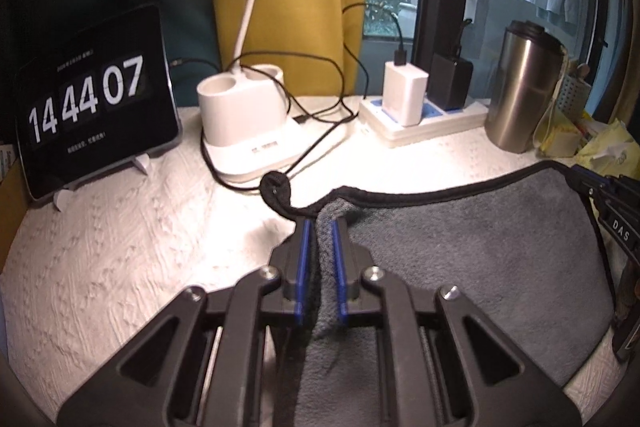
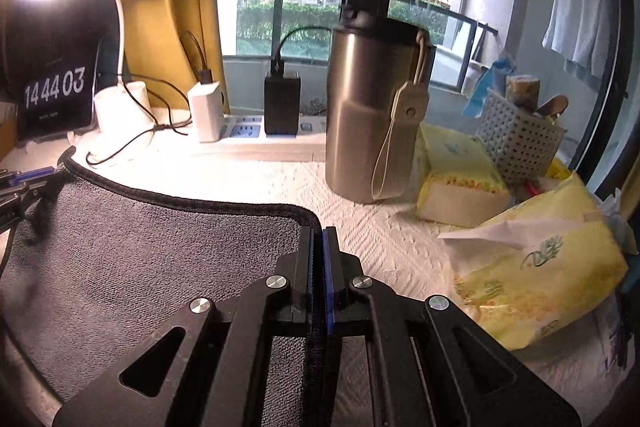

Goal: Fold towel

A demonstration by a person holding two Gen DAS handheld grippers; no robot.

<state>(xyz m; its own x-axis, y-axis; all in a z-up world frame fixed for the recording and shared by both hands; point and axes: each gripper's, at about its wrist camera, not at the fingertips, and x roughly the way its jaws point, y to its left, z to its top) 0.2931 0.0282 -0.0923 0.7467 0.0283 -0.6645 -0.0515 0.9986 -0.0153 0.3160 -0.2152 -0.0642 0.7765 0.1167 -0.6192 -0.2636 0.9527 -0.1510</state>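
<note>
A grey towel (image 1: 472, 251) with a black hem lies on the white tabletop. My left gripper (image 1: 322, 227) is shut on the towel's far left corner, with grey cloth bunched between the blue pads. A black hanging loop (image 1: 276, 187) sticks out past the fingertips. My right gripper (image 2: 319, 233) is shut on the towel's far right corner (image 2: 308, 217). The towel (image 2: 152, 251) spreads to the left of it. Each gripper shows at the edge of the other's view, the right one (image 1: 608, 199) and the left one (image 2: 24, 187).
A tablet clock (image 1: 96, 99), a white lamp base (image 1: 248, 115) with cables, a power strip (image 1: 424, 119) with chargers and a steel tumbler (image 2: 376, 107) stand along the back. Yellow tissue packs (image 2: 536, 279) and a perforated holder (image 2: 516, 139) sit at the right.
</note>
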